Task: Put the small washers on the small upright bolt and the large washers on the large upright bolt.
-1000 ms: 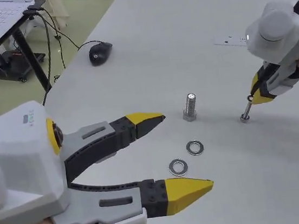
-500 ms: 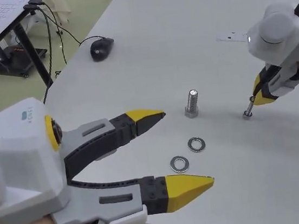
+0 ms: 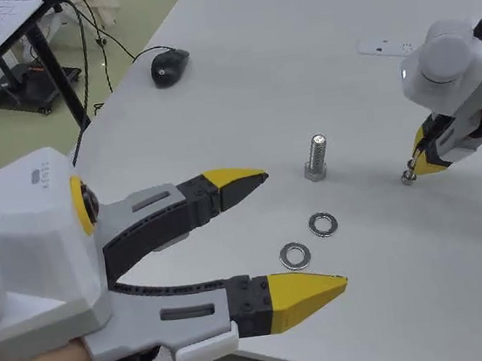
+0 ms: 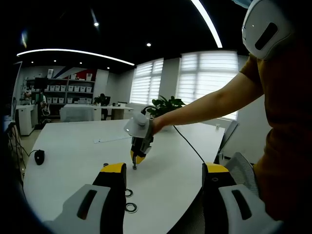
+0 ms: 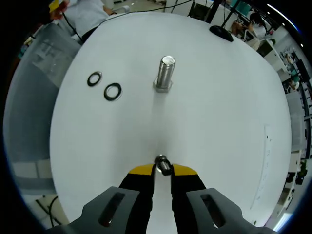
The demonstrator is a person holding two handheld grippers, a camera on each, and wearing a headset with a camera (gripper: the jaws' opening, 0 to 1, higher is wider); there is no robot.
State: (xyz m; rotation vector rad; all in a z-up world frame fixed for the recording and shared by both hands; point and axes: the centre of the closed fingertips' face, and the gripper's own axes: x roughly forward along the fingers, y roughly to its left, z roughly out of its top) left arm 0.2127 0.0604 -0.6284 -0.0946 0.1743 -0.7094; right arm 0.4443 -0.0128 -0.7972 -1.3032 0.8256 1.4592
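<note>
Pinching the top of the small upright bolt [image 5: 161,161] at lower centre of the right gripper view, you are holding the right gripper [image 5: 162,171] nearly closed; your left gripper [image 3: 307,229] is gaping wide, empty, lower left in the head view, two washers [image 3: 323,223] lying below the large upright bolt [image 3: 316,157] at centre

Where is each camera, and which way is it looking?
Head view: up in the headset, looking down at the table, with the left gripper near and the right gripper far.
Left gripper view: rides the left gripper, looks across the table at the person's arm and the right gripper.
Right gripper view: rides the right gripper, looks down past its jaws at the small bolt.
All three share the two washers.
</note>
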